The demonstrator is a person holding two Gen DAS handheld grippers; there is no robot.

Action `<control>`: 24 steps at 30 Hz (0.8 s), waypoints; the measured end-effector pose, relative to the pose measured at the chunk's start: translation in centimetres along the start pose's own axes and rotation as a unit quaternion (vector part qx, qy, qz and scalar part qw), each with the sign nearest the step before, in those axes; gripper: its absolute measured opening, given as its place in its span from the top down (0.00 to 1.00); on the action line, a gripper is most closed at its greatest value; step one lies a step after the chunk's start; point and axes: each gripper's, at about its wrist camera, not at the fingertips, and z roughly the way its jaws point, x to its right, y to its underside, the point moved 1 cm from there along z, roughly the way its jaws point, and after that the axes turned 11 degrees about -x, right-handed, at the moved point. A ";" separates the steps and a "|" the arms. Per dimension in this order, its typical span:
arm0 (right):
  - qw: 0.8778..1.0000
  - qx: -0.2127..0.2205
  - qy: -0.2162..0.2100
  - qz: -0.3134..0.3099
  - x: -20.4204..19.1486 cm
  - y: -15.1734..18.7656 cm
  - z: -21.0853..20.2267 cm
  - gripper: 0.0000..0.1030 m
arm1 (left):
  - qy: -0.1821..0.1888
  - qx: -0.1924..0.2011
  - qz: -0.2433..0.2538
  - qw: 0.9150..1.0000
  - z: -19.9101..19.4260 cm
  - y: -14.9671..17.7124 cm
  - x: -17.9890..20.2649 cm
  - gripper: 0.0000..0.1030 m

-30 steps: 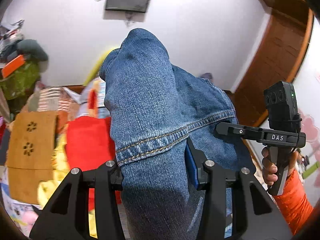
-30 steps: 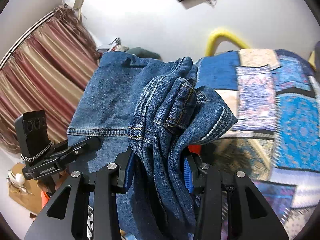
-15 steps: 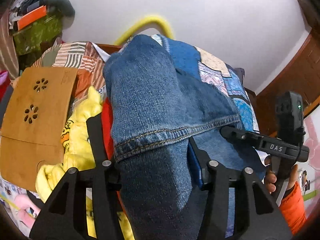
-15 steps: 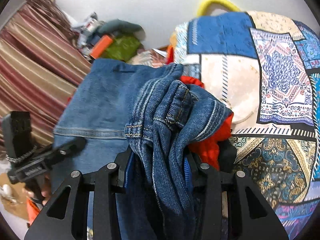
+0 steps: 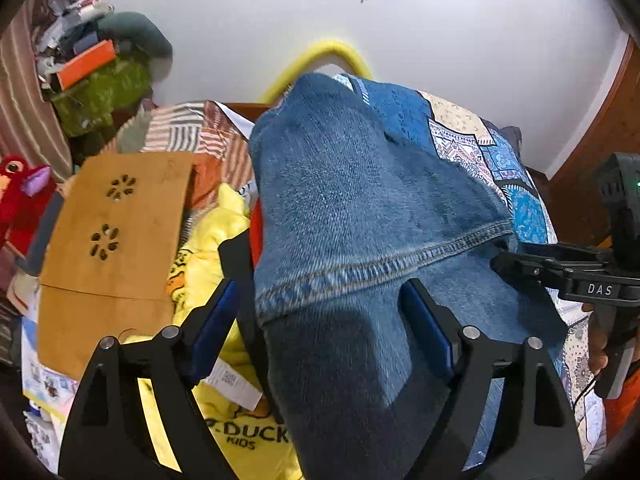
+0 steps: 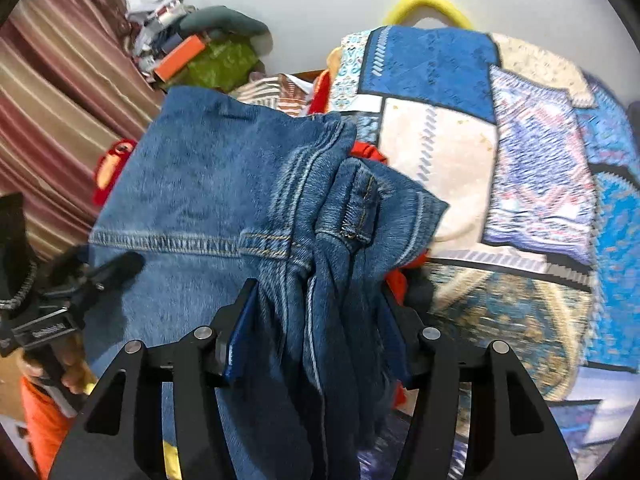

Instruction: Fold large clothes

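Denim jeans [image 5: 360,208], folded double, hem stitching showing, lie bunched on clothes.

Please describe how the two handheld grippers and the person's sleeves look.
Both the left gripper and right gripper have black angular frames, silver screws and blue finger pads. The right gripper's side bears white letters "DAS". The sleeves are orange.
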 end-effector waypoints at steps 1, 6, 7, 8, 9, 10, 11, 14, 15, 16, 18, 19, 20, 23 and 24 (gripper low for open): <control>1.000 0.009 0.009 -0.005 -0.1 0.3 -0.6 0.48 | -0.002 0.005 0.002 1.000 -0.6 0.2 0.2 0.20; 0.999 0.050 0.007 -0.009 -0.3 2.3 -4.3 0.48 | -0.033 0.029 0.011 0.999 -3.6 1.9 1.2 0.20; 0.998 0.063 0.008 -0.011 -0.5 2.9 -5.3 0.48 | -0.033 0.034 0.014 0.999 -4.2 2.2 1.5 0.20; 0.997 0.075 0.009 -0.015 -0.8 3.5 -6.1 0.48 | -0.033 0.039 0.016 0.999 -4.8 2.6 1.8 0.20; 0.996 0.085 0.010 -0.017 -0.9 3.7 -6.6 0.48 | -0.030 0.049 0.017 0.998 -6.0 3.1 2.1 0.20; 0.995 0.097 0.010 -0.020 -1.2 4.3 -7.6 0.48 | -0.027 0.057 0.016 0.998 -6.9 3.5 2.4 0.20; 0.994 0.110 0.010 -0.024 -1.6 5.0 -8.7 0.48 | -0.025 0.066 0.014 0.997 -7.8 4.0 2.7 0.20; 0.987 0.154 0.012 -0.038 -2.9 6.8 -11.3 0.48 | -0.020 0.097 0.010 0.995 -10.8 5.2 3.8 0.20; 0.985 0.167 0.015 -0.043 -3.3 7.4 -12.0 0.48 | -0.015 0.117 0.015 0.993 -12.5 5.9 4.5 0.20; 0.981 0.186 0.019 -0.050 -3.9 8.3 -13.3 0.48 | -0.013 0.132 0.019 0.991 -13.8 6.6 5.1 0.20; 0.973 0.221 0.026 -0.062 -5.0 10.2 -15.2 0.48 | -0.012 0.163 0.027 0.986 -16.4 7.9 6.4 0.20; 0.968 0.239 0.026 -0.068 -5.5 11.3 -16.2 0.48 | -0.011 0.174 0.030 0.984 -17.2 8.4 6.9 0.20; 0.964 0.253 0.021 -0.073 -6.0 12.4 -17.2 0.48 | -0.009 0.192 0.035 0.981 -18.8 9.5 7.8 0.20; 0.954 0.287 -0.002 -0.085 -7.3 15.5 -19.6 0.48 | 0.002 0.227 0.039 0.973 -22.0 12.0 9.6 0.20; 0.950 0.298 -0.006 -0.089 -7.5 16.5 -20.2 0.48 | 0.002 0.241 0.043 0.970 -23.0 13.0 10.3 0.20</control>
